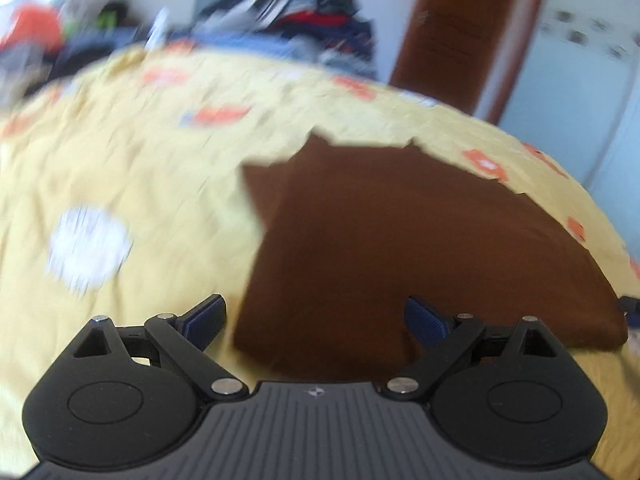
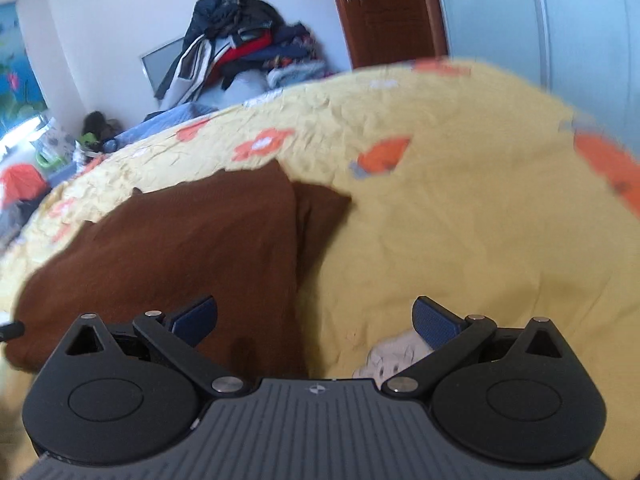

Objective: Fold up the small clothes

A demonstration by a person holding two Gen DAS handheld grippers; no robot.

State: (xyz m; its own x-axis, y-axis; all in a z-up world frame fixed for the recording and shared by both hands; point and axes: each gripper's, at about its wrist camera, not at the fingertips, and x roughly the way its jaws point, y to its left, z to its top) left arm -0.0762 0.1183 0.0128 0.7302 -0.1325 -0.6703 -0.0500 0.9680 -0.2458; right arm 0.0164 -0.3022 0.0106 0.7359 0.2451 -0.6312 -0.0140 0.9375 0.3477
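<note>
A brown garment (image 1: 400, 248) lies folded on the yellow flowered bedspread (image 1: 120, 168). In the left wrist view it fills the centre and right. My left gripper (image 1: 316, 320) is open and empty, above the garment's near left edge. In the right wrist view the garment (image 2: 180, 248) lies at left and centre, with a folded flap at its far right. My right gripper (image 2: 316, 320) is open and empty, above the garment's near right edge and the bedspread (image 2: 460, 220). The left view is blurred.
A pile of dark clothes (image 2: 240, 48) is heaped at the far side of the bed. A brown door (image 2: 384, 8) stands behind. A white patch (image 1: 88, 244) lies on the bedspread at left. A pale cloth (image 2: 392, 356) lies near my right gripper.
</note>
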